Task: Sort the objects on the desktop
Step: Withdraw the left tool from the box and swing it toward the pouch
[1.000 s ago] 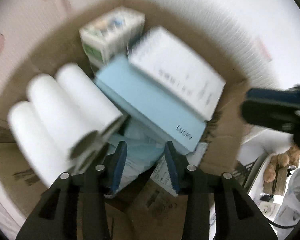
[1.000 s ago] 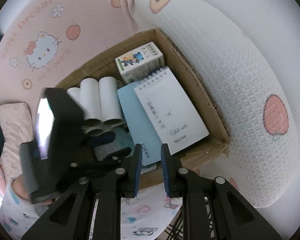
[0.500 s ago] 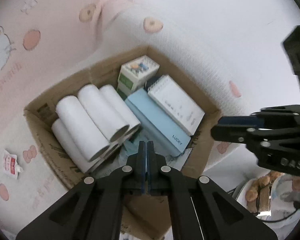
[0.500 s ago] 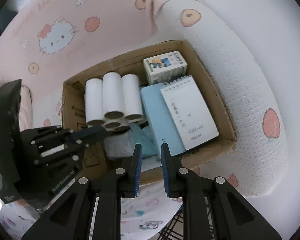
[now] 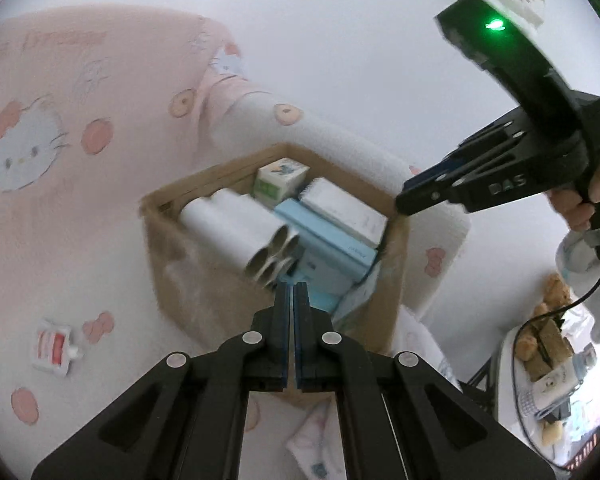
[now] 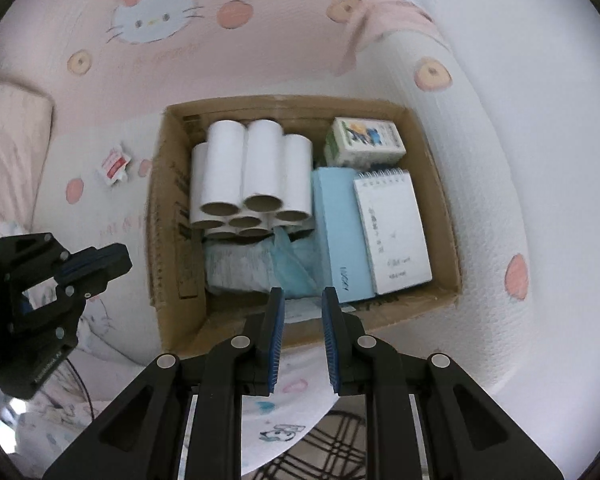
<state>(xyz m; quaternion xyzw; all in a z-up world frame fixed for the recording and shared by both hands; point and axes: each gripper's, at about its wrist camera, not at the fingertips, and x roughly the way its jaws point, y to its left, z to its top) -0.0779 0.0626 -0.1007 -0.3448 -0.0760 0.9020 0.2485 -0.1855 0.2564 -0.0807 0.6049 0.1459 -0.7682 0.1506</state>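
A cardboard box (image 6: 440,184) sits on a pink and white cartoon-print cover. In it lie several white paper rolls (image 6: 256,168), a light blue box (image 6: 338,232), a white spiral notepad (image 6: 392,232), a small printed carton (image 6: 366,142) and a pale blue plastic bag (image 6: 292,260). My left gripper (image 5: 294,292) is shut and empty, held above the box's near side (image 5: 172,264). My right gripper (image 6: 302,304) is open and empty, above the box's front edge. It also shows in the left wrist view (image 5: 416,200).
A small red and white sachet (image 6: 114,164) lies on the cover left of the box; it also shows in the left wrist view (image 5: 54,346). A pillow (image 6: 12,136) lies at far left. A shelf with a teddy bear (image 5: 548,344) stands off to the right.
My left gripper closed from open a second ago and has pulled back and up away from the box. My right gripper has also drawn back and centred over the box, staying open.
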